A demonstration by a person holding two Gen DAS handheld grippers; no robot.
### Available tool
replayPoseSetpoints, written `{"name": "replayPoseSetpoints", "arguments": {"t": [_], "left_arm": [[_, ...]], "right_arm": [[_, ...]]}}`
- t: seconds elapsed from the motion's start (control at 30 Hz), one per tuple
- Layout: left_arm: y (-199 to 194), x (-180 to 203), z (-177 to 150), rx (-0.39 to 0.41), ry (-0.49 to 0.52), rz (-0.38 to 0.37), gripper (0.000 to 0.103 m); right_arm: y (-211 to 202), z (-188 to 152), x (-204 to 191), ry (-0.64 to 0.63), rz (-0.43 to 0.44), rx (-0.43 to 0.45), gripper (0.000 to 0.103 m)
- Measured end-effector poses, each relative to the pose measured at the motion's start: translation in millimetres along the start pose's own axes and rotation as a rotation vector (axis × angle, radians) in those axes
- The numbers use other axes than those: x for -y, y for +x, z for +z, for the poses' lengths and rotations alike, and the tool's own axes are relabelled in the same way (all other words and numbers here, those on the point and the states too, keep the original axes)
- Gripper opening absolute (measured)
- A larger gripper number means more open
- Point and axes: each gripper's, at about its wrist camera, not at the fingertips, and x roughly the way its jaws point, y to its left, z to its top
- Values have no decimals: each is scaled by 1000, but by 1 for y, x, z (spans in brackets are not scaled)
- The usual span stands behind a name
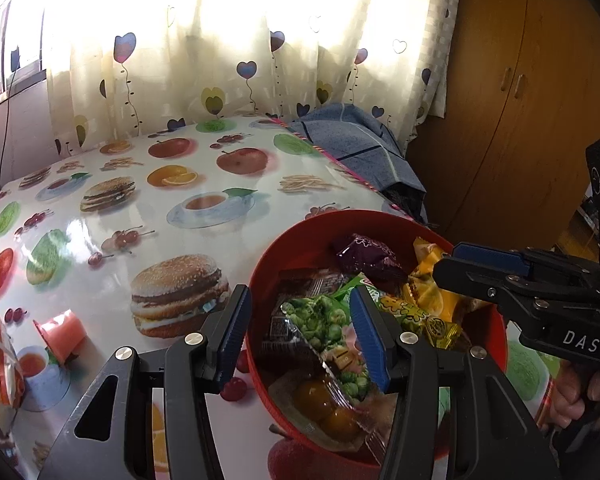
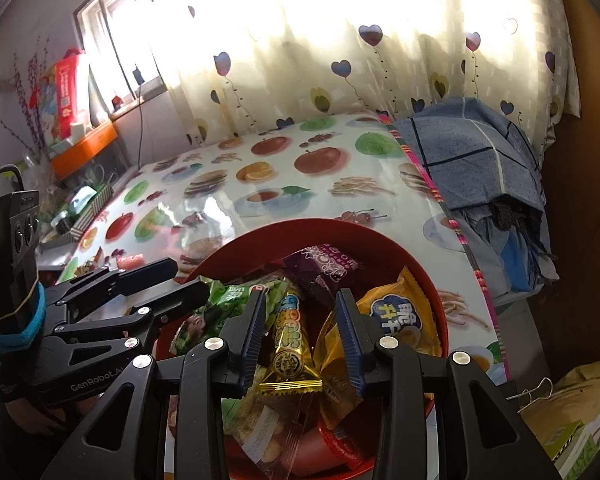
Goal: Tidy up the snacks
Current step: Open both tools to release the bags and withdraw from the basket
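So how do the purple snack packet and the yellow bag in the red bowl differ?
The purple snack packet is dark, small and lies toward the red bowl's far side. The yellow bag is bright, larger and leans against the right wall. Both are sealed wrappers in the bowl, untouched.

My left camera looks steeply down, close over the near-left rim of the red bowl [image 1: 380, 220]; my right camera leans in over its near-right rim. Both face the curtain [image 2: 340, 40] beyond the bowl and share it.
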Motion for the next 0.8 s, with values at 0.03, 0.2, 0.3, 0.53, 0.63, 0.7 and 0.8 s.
{"name": "replayPoseSetpoints", "arguments": {"t": [0.03,0.2,0.3,0.53,0.63,0.7,0.8], "left_arm": [[-4,-1,-2,0,-4,5,52],[-19,-2,-10,8,-11,13,52],[-28,-2,-14,9,-16,13,52],[-47,-5,-26,16,-28,8,52],[-54,-6,-31,18,-33,13,52],[-57,-8,-32,19,-36,17,52],[-63,-12,-37,20,-43,21,52]], "right_arm": [[-1,-1,-3,-4,0,-4,34],[-5,-6,-17,-31,6,-18,34],[-8,-8,-27,-53,11,-25,36],[-11,-14,-43,-79,14,-35,40],[-12,-14,-50,-93,21,-35,41],[-11,-15,-55,-101,27,-37,42],[-10,-16,-61,-110,38,-43,43]]}}
